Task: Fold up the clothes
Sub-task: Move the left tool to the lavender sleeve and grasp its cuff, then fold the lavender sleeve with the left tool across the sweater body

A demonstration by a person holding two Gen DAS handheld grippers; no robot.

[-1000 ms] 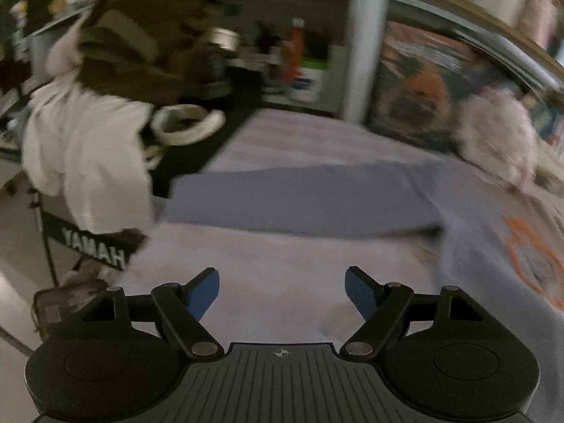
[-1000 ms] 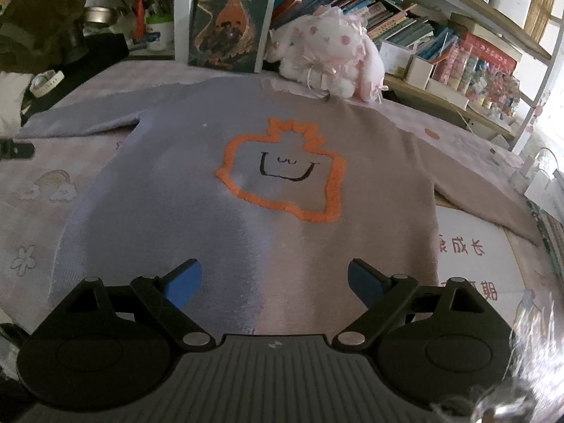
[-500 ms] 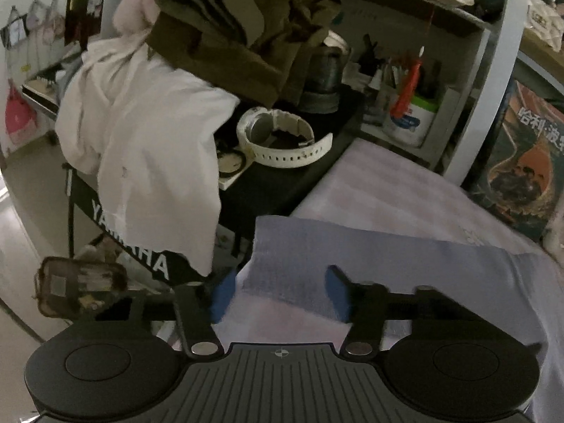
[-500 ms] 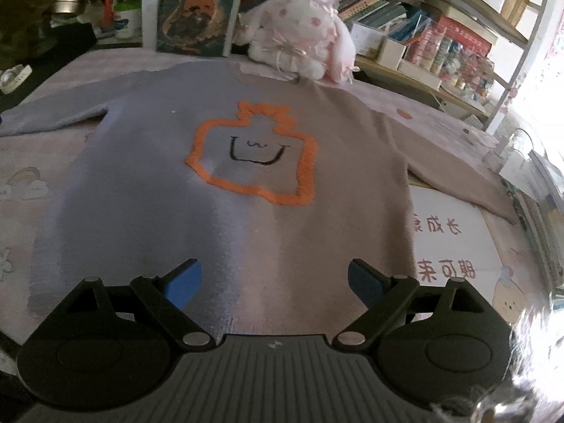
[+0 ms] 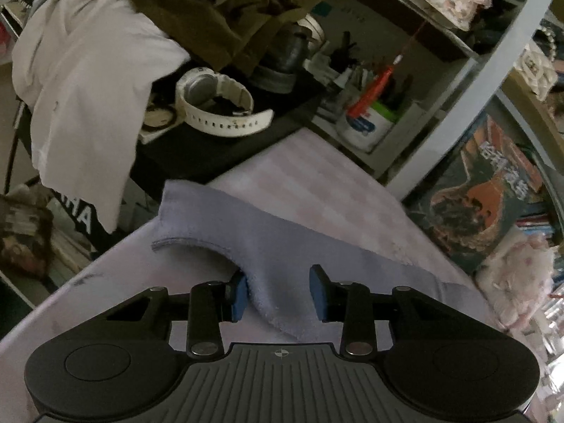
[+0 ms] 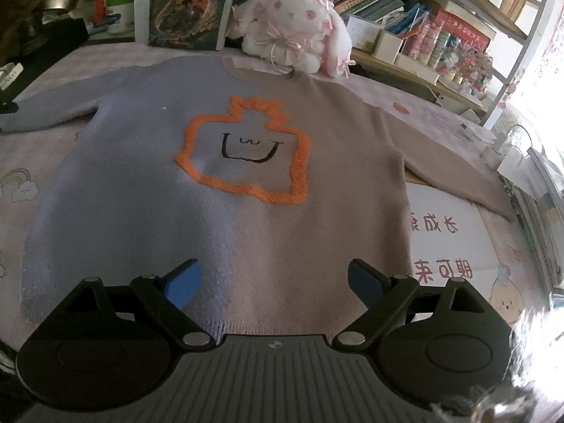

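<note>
Currently the left gripper jaws are closing around the sweater sleeve; the sweater lies flat on the worktop. The right gripper hovers, jaws spread. Next: carry the sleeve inward across the body.

Sweater hem vanishes behind the right gripper body, left sleeve end cut off there, poster lettering blurred

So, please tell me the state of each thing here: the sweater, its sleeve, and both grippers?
sweater: spread flat, face up, not folded yet.
left sleeve: cuff end bunched up between the fingers.
left gripper: closing on the sleeve.
right gripper: open wide above the hem, holding nothing.
</note>
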